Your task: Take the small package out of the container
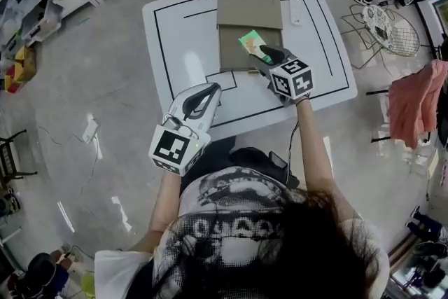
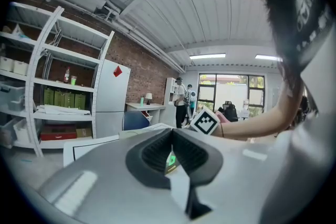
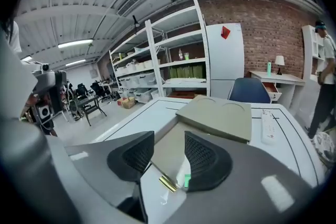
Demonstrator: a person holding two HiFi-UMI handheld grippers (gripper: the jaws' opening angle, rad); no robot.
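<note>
Left claw [image 1: 210, 91], lower left: pads together, empty, held clear of work. Right claw [image 1: 264, 52], centre: pads apart at small package [image 1: 250, 42], which lay in open container [image 1: 234, 56] on bench [image 1: 182, 45]; likely set for pinch.

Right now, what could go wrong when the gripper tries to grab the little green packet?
The right gripper has its jaws apart over the small green package, with only the package's edge low between them. Closing might pinch just a corner and let it slip. Nothing steadies the container: the left gripper is shut, back near the front edge of the table, so the container may slide.
</note>
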